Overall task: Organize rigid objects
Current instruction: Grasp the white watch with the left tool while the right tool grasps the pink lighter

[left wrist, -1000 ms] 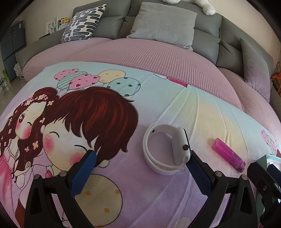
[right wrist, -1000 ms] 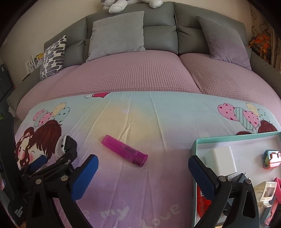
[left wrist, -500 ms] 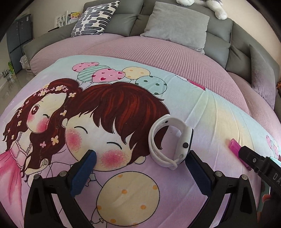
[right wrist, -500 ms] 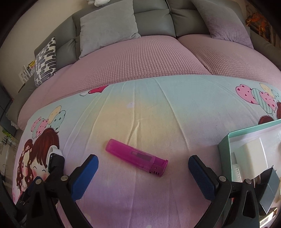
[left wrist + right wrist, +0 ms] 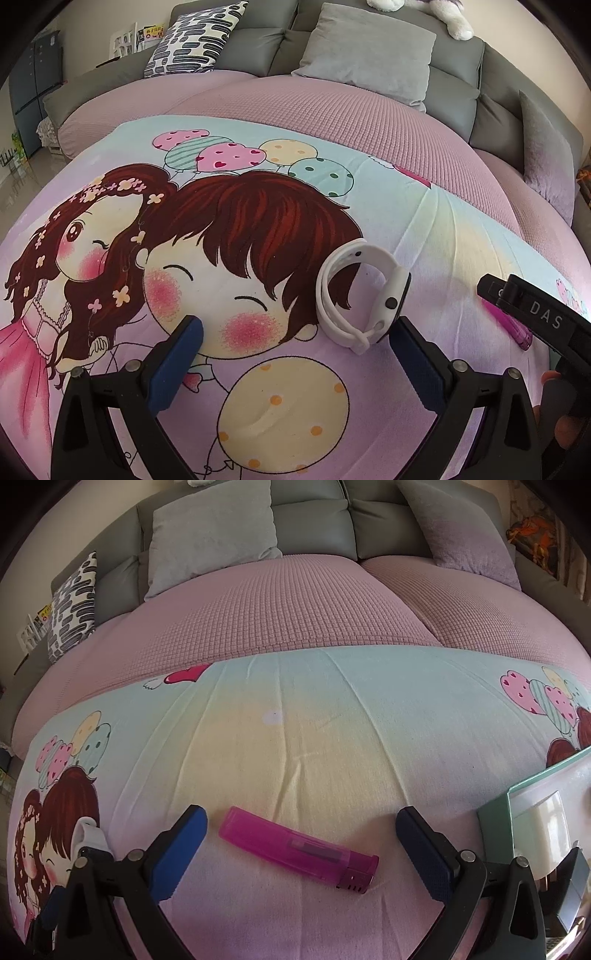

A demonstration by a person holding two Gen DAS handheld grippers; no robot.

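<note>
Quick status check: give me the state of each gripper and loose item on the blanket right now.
Left gripper: open, empty, low over the blanket.
Right gripper: open, empty, fingers either side of the lighter.
White smartwatch with closed silicone band: on edge, ungripped, near the left gripper's right finger.
Translucent pink plastic lighter: lying flat, ungripped.
Teal-rimmed tray: holds a white block.

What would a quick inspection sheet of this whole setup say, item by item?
Surface: cartoon-printed pastel blanket over a pink waffle-textured sofa cover.
Job's things: white smartwatch with looped silicone strap beside the left tongs' right finger; translucent magenta plastic lighter lying flat between the right tongs' fingers; teal-rimmed tray at right.
Clutter: white block in the tray.
Grippers: left tongs open, empty; right tongs open, straddling the lighter.
Cables: nothing seen.
Surroundings: grey cushions, patterned pillow, plush toy.
</note>
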